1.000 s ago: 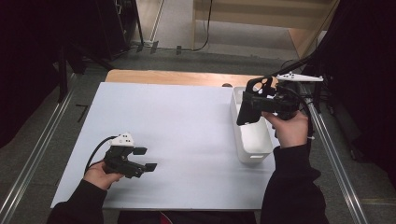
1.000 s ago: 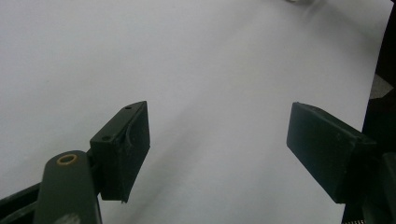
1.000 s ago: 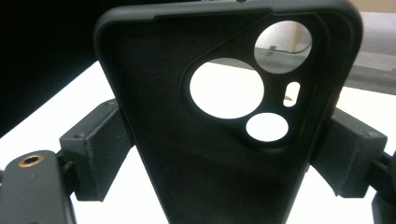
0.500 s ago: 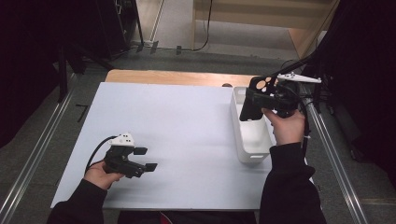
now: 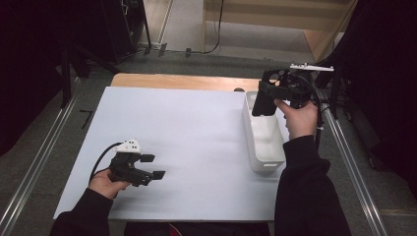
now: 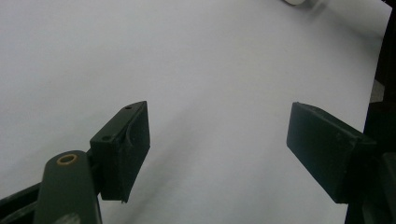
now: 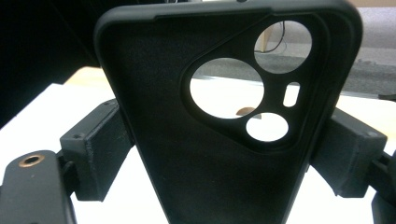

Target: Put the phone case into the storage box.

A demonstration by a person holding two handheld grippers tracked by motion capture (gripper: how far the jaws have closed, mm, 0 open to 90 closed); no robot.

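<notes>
A black phone case (image 5: 261,102) with round camera cut-outs hangs upright over the far end of a white bin (image 5: 265,147). My right gripper (image 5: 276,94) is shut on it. In the right gripper view the case (image 7: 154,116) stands between the two pads, which press on its side edges at the right gripper (image 7: 224,158). My left gripper (image 5: 153,166) rests low over the near left of the white table (image 5: 196,128), open. In the left gripper view its jaws stand wide apart at the left gripper (image 6: 218,149) with only bare table between them.
The long white bin lies along the table's right edge; what lies inside it cannot be told. A wooden strip (image 5: 182,81) borders the table's far side. Metal rails (image 5: 39,162) run down both sides of the table. Dark floor and furniture lie beyond.
My right hand has carried the phone case a little farther back over the bin. The left hand and its gripper have stayed in place.
</notes>
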